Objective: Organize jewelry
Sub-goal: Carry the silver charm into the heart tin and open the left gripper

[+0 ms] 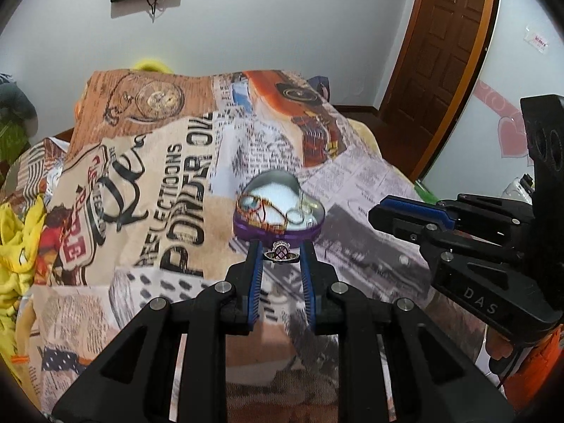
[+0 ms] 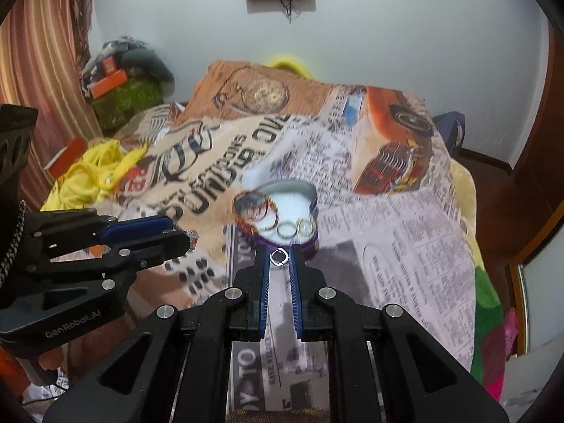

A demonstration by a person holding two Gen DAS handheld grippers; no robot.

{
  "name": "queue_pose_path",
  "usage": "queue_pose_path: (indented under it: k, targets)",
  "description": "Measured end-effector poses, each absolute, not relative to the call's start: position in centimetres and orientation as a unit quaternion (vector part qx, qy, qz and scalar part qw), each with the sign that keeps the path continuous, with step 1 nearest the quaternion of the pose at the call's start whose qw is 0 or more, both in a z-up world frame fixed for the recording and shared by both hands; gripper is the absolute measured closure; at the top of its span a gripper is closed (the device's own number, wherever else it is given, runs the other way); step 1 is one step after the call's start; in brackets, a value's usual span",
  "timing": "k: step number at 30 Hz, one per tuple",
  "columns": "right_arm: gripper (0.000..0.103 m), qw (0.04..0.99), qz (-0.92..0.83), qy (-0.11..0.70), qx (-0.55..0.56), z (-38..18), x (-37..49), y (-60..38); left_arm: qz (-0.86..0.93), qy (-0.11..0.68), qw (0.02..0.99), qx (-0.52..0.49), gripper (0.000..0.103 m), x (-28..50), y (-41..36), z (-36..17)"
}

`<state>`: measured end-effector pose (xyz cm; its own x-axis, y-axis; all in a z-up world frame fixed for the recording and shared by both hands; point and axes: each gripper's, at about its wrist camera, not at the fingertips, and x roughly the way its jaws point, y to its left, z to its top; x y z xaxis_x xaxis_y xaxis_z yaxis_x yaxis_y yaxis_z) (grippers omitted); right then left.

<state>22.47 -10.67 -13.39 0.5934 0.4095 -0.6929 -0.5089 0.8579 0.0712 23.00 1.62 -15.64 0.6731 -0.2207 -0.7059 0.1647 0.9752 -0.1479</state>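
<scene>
A heart-shaped tin (image 1: 278, 211) with a purple rim is sitting open on a printed blanket (image 1: 148, 183). Inside it, bangles (image 2: 257, 211) are lying at the left and two small rings (image 2: 296, 228) toward the near edge. The left gripper (image 1: 281, 254) is pinching a jewelled ring (image 1: 281, 252) between its fingertips, just in front of the tin. The right gripper (image 2: 279, 257) is nearly closed, clamping a plain silver ring (image 2: 279, 257) just in front of the tin's near rim.
</scene>
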Motion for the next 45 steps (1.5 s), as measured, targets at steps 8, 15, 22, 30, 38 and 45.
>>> queue_pose_path:
  k: [8, 15, 22, 30, 38, 45]
  targets:
    - [0.093, 0.895, 0.258, 0.359, -0.054, -12.8, 24.5, -10.5, -0.102, 0.376, 0.92, -0.038, 0.083, 25.2, 1.9, -14.8]
    - [0.093, 0.894, 0.262, 0.362, -0.046, -13.1, 26.7, -10.0, -0.101, 0.376, 0.92, -0.036, 0.083, 27.3, 2.2, -15.2]
    - [0.093, 0.888, 0.269, 0.37, -0.046, -13.8, 28.6, -9.0, -0.108, 0.384, 0.916, -0.041, 0.083, 29.6, 2.4, -16.1]
    - [0.093, 0.874, 0.28, 0.394, -0.049, -15.4, 30.4, -8.0, -0.118, 0.402, 0.907, -0.049, 0.083, 31.1, 2.6, -17.7]
    - [0.093, 0.869, 0.281, 0.403, -0.056, -16.3, 30.9, -7.6, -0.126, 0.41, 0.902, -0.047, 0.083, 31.6, 2.4, -18.6]
    - [0.091, 0.859, 0.292, 0.42, -0.041, -16.5, 31.3, -7.9, -0.125, 0.403, 0.905, -0.045, 0.083, 31.6, 2.5, -18.4]
